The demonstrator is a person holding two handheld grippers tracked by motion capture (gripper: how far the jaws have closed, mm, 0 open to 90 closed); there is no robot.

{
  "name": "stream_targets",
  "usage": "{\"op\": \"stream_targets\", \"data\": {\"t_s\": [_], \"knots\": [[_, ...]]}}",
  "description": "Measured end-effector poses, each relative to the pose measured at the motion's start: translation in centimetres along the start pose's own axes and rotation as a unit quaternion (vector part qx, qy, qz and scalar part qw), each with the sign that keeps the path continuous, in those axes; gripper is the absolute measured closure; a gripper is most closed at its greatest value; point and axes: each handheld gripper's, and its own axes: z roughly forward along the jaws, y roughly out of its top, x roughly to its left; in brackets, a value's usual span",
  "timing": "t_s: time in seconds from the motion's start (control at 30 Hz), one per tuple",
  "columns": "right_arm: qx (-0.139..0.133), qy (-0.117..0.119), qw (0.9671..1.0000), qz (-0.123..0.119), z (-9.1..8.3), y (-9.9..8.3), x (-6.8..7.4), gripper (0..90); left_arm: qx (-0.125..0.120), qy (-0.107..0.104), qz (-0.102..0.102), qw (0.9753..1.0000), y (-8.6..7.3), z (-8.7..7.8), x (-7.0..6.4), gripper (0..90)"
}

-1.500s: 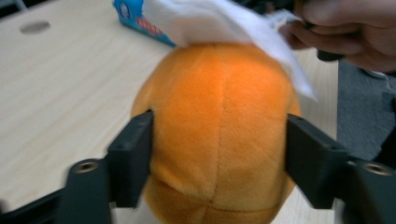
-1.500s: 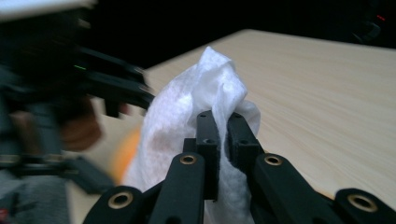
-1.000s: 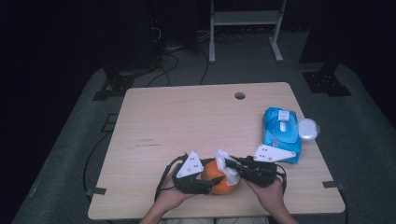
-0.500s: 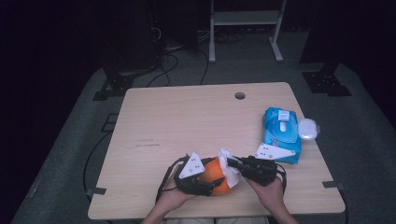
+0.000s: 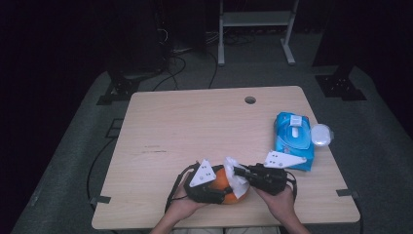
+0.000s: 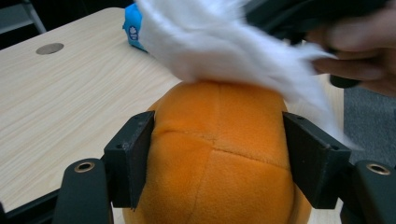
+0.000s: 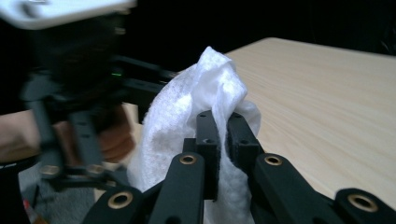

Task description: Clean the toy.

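Orange plush ball (image 5: 229,187) sits at the table's near edge in the high view, turned slightly since a second ago. From the left gripper view, the left gripper (image 6: 219,154) clamps it; hard rubbing could squirt it loose. From the right gripper view, the right gripper (image 7: 223,140) pinches the white wipe (image 7: 187,126), which may slip.
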Motion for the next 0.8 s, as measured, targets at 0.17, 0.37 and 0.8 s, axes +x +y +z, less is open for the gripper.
{"op": "stream_targets", "data": {"t_s": [0.17,0.37,0.8], "knots": [[0.007,-0.021,0.9997,0.014,0.1,-1.0,-1.5,84.2,-0.015,-0.032,-0.024,0.9991,0.2,-0.5,0.3,17.4],[-0.002,-0.046,0.9981,0.042,-0.6,-1.5,-3.1,84.2,0.009,-0.033,-0.026,0.9991,-0.4,0.0,0.6,9.2],[-0.024,-0.03,0.9993,-0.001,-0.9,-0.1,-0.4,84.6,0.003,-0.011,-0.015,0.9998,0.4,-1.8,1.1,37.8]]}}
